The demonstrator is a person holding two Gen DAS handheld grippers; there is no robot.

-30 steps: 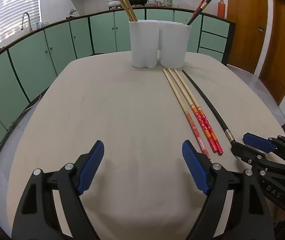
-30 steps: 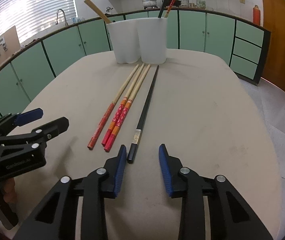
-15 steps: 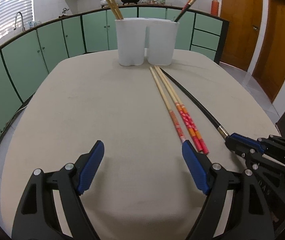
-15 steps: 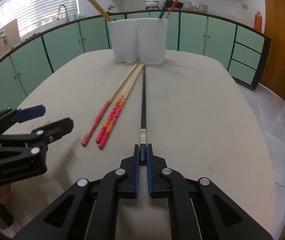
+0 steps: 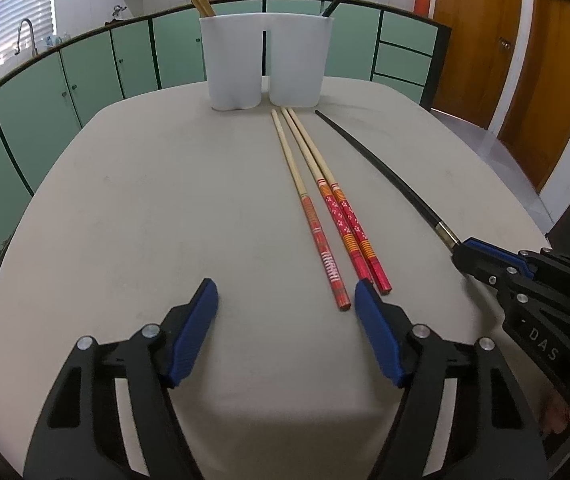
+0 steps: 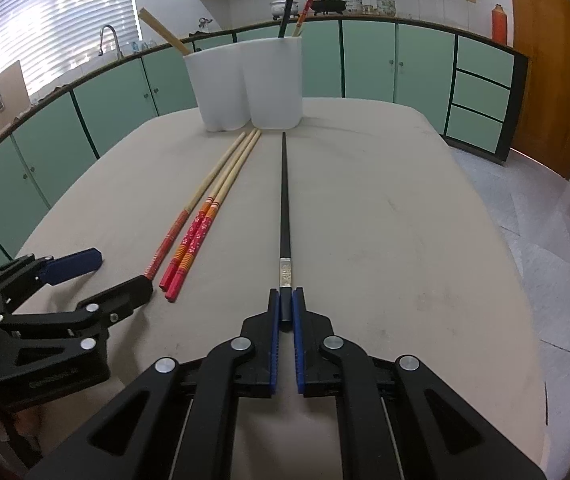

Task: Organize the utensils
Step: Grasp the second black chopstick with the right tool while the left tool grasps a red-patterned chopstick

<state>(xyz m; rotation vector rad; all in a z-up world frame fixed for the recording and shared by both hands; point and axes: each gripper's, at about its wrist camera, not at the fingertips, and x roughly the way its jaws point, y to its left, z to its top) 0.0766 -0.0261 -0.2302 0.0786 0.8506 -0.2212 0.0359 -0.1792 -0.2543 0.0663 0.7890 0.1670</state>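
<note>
Black chopstick [image 6: 285,200] is clamped at its near end by right gripper [image 6: 285,312], long axis toward holder [image 6: 273,84]; left gripper [image 5: 285,300], jaws closing on nothing, sits beside the red chopsticks [image 5: 341,216].

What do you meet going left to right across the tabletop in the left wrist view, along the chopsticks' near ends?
Left gripper, jaws closing on nothing → single red-ended chopstick → pair of red flowered chopsticks → black chopstick → right gripper, shut on the black chopstick's end.

light: bright, window [image 6: 45,32] glare | focus: sharp | edges — fisheye-bent, vignetted
</note>
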